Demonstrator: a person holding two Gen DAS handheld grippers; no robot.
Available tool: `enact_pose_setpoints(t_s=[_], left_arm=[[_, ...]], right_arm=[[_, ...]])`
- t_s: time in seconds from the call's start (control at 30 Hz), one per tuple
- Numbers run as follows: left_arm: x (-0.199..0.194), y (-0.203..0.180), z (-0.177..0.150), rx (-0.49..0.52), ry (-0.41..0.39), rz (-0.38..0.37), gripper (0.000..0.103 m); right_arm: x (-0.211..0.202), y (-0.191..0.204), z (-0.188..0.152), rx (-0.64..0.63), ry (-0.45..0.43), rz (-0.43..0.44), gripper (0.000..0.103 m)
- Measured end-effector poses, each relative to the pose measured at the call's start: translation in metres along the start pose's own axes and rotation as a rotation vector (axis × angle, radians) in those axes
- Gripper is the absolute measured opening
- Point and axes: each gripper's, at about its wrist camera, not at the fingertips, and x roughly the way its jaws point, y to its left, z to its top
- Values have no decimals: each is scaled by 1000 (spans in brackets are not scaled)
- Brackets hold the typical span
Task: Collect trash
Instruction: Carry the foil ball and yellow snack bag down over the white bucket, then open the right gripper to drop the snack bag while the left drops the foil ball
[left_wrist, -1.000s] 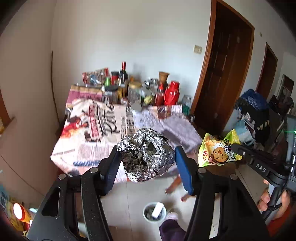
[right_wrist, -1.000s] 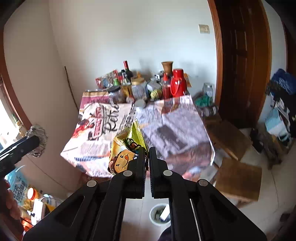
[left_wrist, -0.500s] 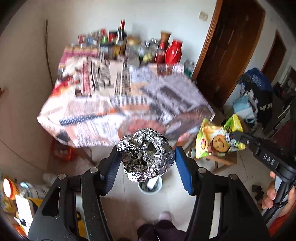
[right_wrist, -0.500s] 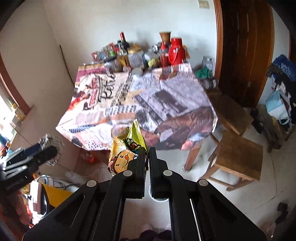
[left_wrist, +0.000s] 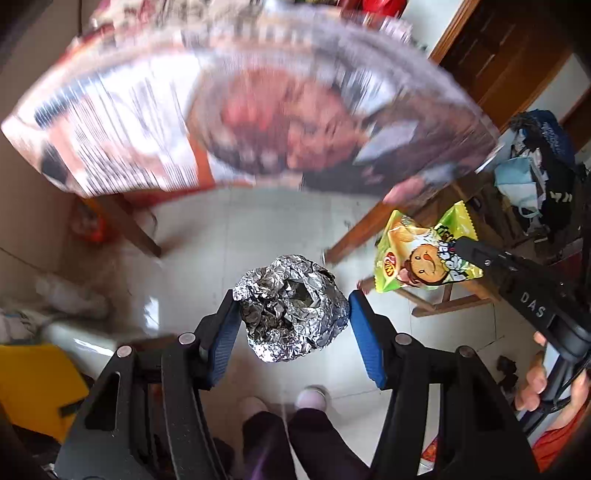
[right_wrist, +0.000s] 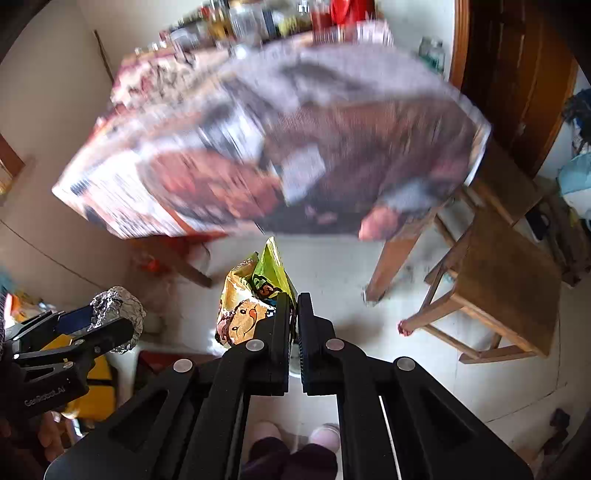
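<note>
Both grippers have dropped well down since a second ago: back then the cameras looked across at the bench top and its bottles, and now they tilt steeply toward the floor, with the bench (left_wrist: 258, 110) a blur of newspaper print swept up to the top of each view.

The left gripper (left_wrist: 293, 314) has its jaws about half apart and pressed on a crumpled foil ball (left_wrist: 291, 306), blue pads (left_wrist: 225, 332) snug against either side of it. That foil ball hangs over the pale tiled floor (left_wrist: 221, 229), just in front of the bench's near edge and above the person's feet (left_wrist: 310, 397).

Over to the right gripper (right_wrist: 294, 314): jaws pinched fully together on the edge of a yellow-green snack bag (right_wrist: 251, 295), cartoon face showing. From the left wrist camera the bag sits to the right of the foil ball, near the bench leg (left_wrist: 354, 236), with the right hand (left_wrist: 543, 376) wrapped round the handle below it. From the right wrist camera the foil ball shows low on the left, below the bench's left corner.

A wooden stool (right_wrist: 506, 280) stands right of the bench. A yellow object (left_wrist: 33, 384) sits on the floor left of the bench, partly cut off; I can't tell what it is.
</note>
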Motion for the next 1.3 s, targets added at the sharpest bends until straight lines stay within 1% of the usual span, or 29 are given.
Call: enact_pose_setpoints(t_s=[0.03, 0.1, 0.2, 0.33, 0.47, 0.53, 0.63, 0.73, 0.77, 0.8, 0.83, 0.87, 0.9, 1.07, 1.13, 1.2, 1.27, 1.3], left_arm=[[16, 1, -3, -9, 14, -2, 58], [43, 4, -11, -15, 27, 3, 58], [90, 13, -23, -26, 63, 19, 58], [147, 24, -40, -32, 107, 55, 58], [189, 35, -53, -38, 122, 68, 58], [204, 39, -57, -44, 132, 75, 58], [229, 47, -64, -58, 148, 67, 58], [246, 53, -68, -54, 155, 76, 58], [252, 56, -69, -53, 158, 78, 58], [257, 58, -71, -54, 161, 77, 58], [260, 59, -71, -57, 166, 74, 58], [264, 61, -72, -61, 173, 70, 58], [268, 63, -72, -67, 181, 64, 58], [285, 59, -72, -66, 202, 50, 58], [290, 54, -70, -66, 214, 29, 58], [296, 45, -66, -65, 233, -8, 58], [301, 36, -61, -65, 282, -41, 63], [303, 32, -59, -70, 301, -49, 63]], right_arm=[[20, -7, -7, 0, 16, -4, 4], [44, -17, -15, 7, 31, -10, 4], [94, -35, -35, 27, 81, -15, 4], [150, -44, -56, 32, 138, -22, 4], [191, -40, -73, 22, 170, -12, 4], [213, -35, -83, 10, 187, -2, 4], [242, -26, -91, 0, 225, 42, 4], [261, -23, -97, -1, 243, 50, 4], [265, -24, -97, -1, 259, 50, 8], [274, -23, -99, 0, 292, 47, 21], [281, -22, -102, -3, 325, 48, 29], [283, -24, -104, 0, 330, 47, 40], [284, -26, -107, 9, 334, 38, 44], [276, -36, -109, 27, 338, 7, 44], [266, -42, -107, 37, 330, -11, 44], [255, -49, -104, 49, 322, -27, 44], [244, -55, -101, 59, 306, -49, 44], [242, -56, -99, 61, 301, -57, 44]])
